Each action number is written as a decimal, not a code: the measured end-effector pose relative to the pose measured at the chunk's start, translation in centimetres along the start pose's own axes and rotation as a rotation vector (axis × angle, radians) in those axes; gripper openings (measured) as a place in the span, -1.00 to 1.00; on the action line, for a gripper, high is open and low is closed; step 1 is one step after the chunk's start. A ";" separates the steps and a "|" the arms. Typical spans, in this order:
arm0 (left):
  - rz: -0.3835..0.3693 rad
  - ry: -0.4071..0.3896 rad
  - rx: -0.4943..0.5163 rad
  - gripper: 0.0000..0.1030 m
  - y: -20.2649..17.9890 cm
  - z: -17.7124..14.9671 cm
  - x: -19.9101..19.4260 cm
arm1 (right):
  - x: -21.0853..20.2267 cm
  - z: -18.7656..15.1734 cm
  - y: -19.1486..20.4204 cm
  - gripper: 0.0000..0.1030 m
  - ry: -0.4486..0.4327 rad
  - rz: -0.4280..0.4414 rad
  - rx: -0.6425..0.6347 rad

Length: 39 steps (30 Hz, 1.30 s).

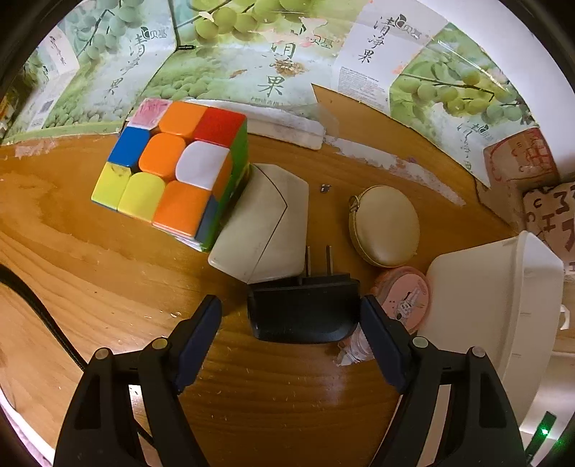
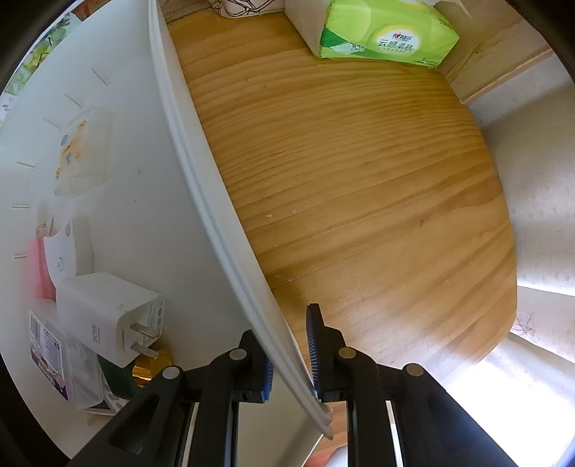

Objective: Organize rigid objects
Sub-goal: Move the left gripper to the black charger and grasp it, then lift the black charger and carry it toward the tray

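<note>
In the left wrist view a black plug adapter (image 1: 302,312) lies on the wooden table (image 1: 90,273), prongs pointing away. My left gripper (image 1: 289,305) is open around it: the right finger is close against its side and the left finger (image 1: 201,334) stands clear. Beyond lie a colourful puzzle cube (image 1: 169,172), a cream angular box (image 1: 266,222), a round beige case (image 1: 384,226) and a pink round tape roll (image 1: 406,298). In the right wrist view my right gripper (image 2: 287,355) straddles the white bin's rim (image 2: 215,215), narrowly open, a gap showing at the right pad (image 2: 313,352).
The white bin (image 1: 496,305) stands right of the adapter. Inside it lie a white charger (image 2: 107,316), clear packets (image 2: 54,359) and a gold-capped green bottle (image 2: 151,366). A green tissue pack (image 2: 384,32) sits at the table's far side. Printed cardboard (image 1: 273,64) walls the back.
</note>
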<state>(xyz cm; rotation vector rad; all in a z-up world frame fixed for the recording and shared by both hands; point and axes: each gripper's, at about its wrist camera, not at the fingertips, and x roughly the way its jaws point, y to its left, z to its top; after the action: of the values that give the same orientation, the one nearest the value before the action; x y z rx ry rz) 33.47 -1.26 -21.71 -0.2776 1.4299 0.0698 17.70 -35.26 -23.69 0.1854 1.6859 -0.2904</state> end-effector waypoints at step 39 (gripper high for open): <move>0.085 0.070 -0.127 0.27 4.0 -14.4 -3.2 | -1.1 -2.1 -0.5 -0.71 -0.070 0.120 -0.196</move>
<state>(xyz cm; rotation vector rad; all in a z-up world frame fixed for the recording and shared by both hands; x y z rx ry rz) 18.24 -0.34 -20.79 -0.3264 1.5095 0.2230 15.78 -35.06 -22.28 0.1284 1.6151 -0.0407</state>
